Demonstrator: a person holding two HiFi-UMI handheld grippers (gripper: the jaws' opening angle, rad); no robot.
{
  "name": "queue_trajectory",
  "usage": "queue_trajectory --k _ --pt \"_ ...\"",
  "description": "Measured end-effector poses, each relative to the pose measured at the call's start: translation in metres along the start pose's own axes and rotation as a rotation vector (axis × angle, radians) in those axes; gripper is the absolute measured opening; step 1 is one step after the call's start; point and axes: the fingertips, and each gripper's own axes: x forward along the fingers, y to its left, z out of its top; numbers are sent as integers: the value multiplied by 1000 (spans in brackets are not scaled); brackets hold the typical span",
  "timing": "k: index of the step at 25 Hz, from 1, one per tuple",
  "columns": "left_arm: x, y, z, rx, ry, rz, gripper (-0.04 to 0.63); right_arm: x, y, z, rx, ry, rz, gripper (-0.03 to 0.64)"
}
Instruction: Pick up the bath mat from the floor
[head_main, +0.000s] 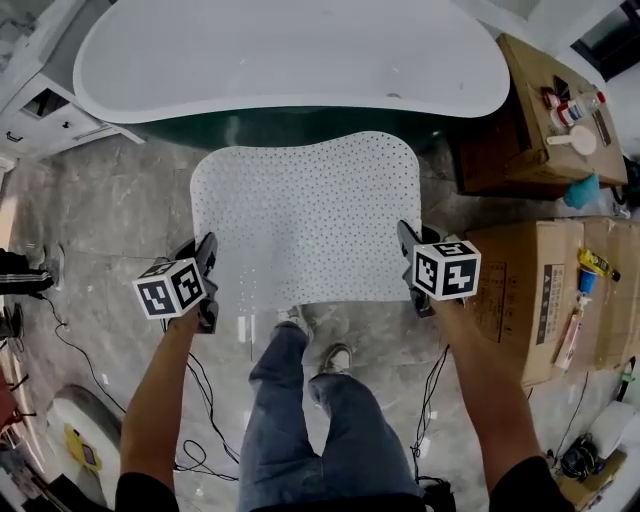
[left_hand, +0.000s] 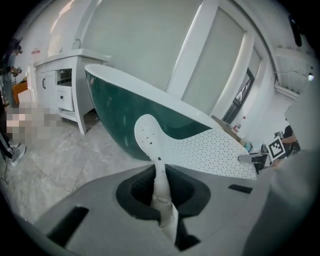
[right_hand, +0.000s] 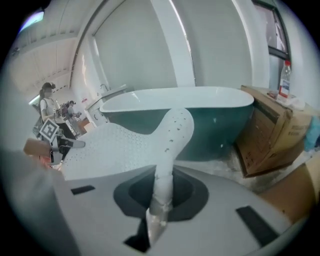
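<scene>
The white perforated bath mat hangs stretched in the air between my two grippers, in front of the bathtub. My left gripper is shut on the mat's near left edge, and my right gripper is shut on its near right edge. In the left gripper view the mat runs out of the closed jaws toward the right gripper. The right gripper view shows the mat pinched in the jaws, spreading left to the other gripper.
A white and dark green bathtub stands just beyond the mat. Cardboard boxes with bottles and tools line the right side. A white cabinet is at the left. Cables lie on the marble floor by the person's feet.
</scene>
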Motion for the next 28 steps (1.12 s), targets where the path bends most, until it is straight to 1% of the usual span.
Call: queue_trajectory --k 4,6,9,12,17,21,25,28 --pt "-42 -28 27 29 -39 -14 29 -55 12 31 -7 -47 -12 29" --pt "-67 -40 41 31 -64 -5 31 -83 16 45 -6 -72 -19 29" --pt "-106 -62 63 44 -117 6 30 -126 26 64 -5 -120 -21 29" --pt "-144 -86 83 71 -174 -8 29 -168 37 78 -4 -170 -22 29" --pt "-205 -112 117 91 -261 -22 29 -227 58 110 -21 -268 -30 29" --pt "-242 -139 133 117 -300 -16 29 -272 72 135 -61 -339 -36 29" --pt "-271 -155 149 131 -329 -30 29 -310 89 157 -122 -397 -51 29" --pt "-295 -165 164 150 -379 -31 29 -335 93 171 -131 -448 -59 29"
